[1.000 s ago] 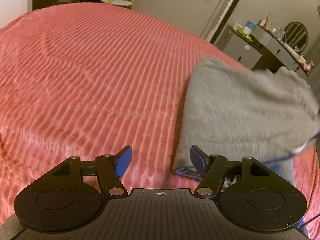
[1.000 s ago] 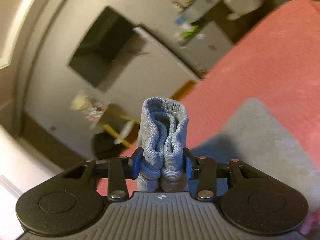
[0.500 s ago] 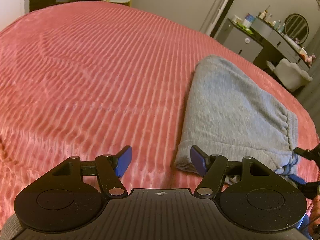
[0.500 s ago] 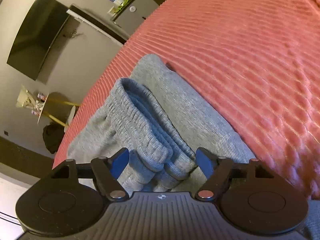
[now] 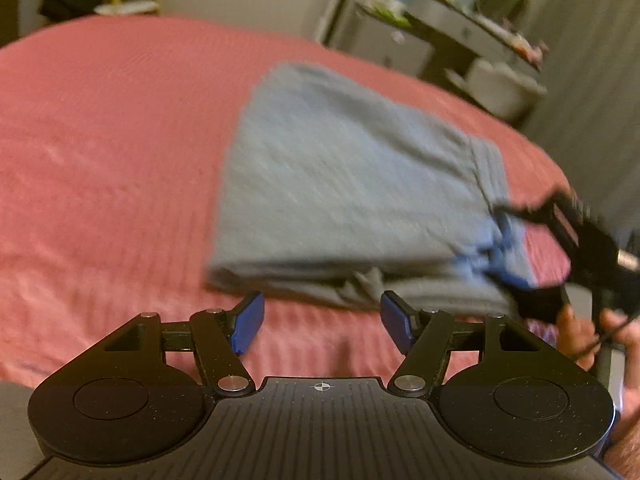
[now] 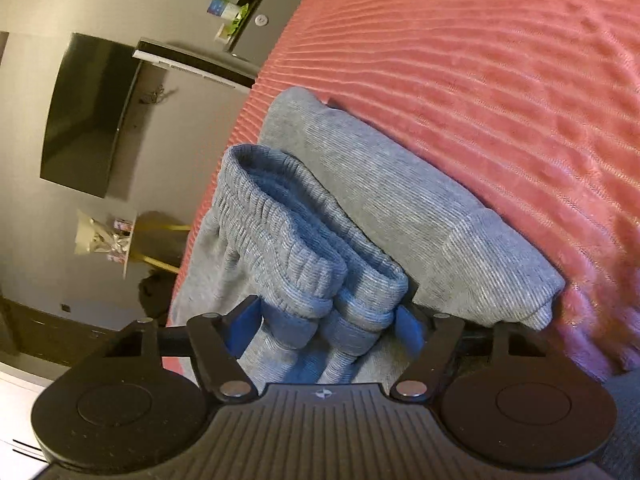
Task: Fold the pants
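Note:
The grey pants (image 5: 344, 184) lie folded into a thick stack on the pink ribbed bedspread (image 5: 100, 152). My left gripper (image 5: 322, 322) is open and empty, just in front of the stack's near folded edge. My right gripper (image 6: 328, 322) is open, its jaws standing either side of the two ribbed leg cuffs (image 6: 320, 264), which rest on top of the folded pants (image 6: 420, 208). The right gripper also shows in the left wrist view (image 5: 516, 256), at the stack's right end.
The bed's far edge curves away towards a grey dresser (image 5: 420, 40) with small items and a white chair (image 5: 504, 88). In the right wrist view a dark TV (image 6: 88, 120) hangs on the wall and a yellow-legged side table (image 6: 116, 240) stands beyond the bed.
My right gripper brought the cuffs down onto the folded stack and opened its jaws. My left gripper shifted rightward along the stack's near edge, staying open.

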{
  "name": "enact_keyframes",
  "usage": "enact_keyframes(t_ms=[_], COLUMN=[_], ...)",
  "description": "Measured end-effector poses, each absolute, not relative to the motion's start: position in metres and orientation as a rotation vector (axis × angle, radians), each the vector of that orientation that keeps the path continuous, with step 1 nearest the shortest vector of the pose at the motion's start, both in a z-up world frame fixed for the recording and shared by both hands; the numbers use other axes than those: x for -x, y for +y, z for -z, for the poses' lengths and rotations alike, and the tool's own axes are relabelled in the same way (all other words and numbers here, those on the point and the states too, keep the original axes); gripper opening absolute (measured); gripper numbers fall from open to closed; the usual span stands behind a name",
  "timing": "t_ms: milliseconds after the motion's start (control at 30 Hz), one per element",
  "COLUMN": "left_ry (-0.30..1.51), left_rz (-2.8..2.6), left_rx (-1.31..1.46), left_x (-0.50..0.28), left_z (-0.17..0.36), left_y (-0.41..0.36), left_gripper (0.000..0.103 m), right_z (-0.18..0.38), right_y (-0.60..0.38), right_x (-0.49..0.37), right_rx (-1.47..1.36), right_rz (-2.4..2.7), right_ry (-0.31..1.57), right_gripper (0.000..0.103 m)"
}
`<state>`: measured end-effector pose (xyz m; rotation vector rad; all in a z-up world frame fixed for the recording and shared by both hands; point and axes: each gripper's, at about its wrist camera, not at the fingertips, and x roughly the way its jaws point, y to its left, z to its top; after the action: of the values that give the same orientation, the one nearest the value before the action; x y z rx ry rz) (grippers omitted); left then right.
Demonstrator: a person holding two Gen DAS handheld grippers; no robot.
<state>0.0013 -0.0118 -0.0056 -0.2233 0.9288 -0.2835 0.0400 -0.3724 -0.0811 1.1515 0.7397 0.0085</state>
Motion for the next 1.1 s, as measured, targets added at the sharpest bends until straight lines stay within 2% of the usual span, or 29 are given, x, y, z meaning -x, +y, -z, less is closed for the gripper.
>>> enact_keyframes(t_ms=[233, 567, 767, 833, 967, 1067, 1100], left_ry=[0.953, 0.954, 0.970, 0.973, 0.975, 0.972, 0.971], left_rz=[0.278, 0.228, 0.220, 0.221, 0.223, 0.223, 0.222], left_rx=[0.268, 0.265, 0.360, 0.377, 0.394, 0.393, 0.392], left_x=[-0.022, -0.028, -0.026, -0.025, -0.024, -0.024, -0.024], left_z=[0.021, 0.034, 0.037, 0.038, 0.038, 0.037, 0.037], left_y=[-0.026, -0.024, -0.006, -0.003, -0.001, -0.003, -0.003], left_gripper=[0.059, 0.061, 0.059, 0.059, 0.059, 0.060, 0.060], right_z=[0.077, 0.078, 0.071, 0.072, 0.076, 0.071, 0.068], right_y=[-0.364, -0.366, -0.368, -0.369, -0.367, -0.358, -0.355], right_x=[-0.039, -0.035, -0.032, -0.035, -0.051, -0.063, -0.067], right_rx=[-1.096, -1.120, -1.126, -1.149, -1.162, -1.100, -1.072], right_rz=[-0.020, 0.031, -0.020, -0.043, -0.045, -0.023, -0.007], right_ry=[0.721, 0.714, 0.671, 0.654, 0.699, 0.726, 0.737], right_gripper=[0.082, 0.063, 0.058, 0.059, 0.071, 0.072, 0.068])
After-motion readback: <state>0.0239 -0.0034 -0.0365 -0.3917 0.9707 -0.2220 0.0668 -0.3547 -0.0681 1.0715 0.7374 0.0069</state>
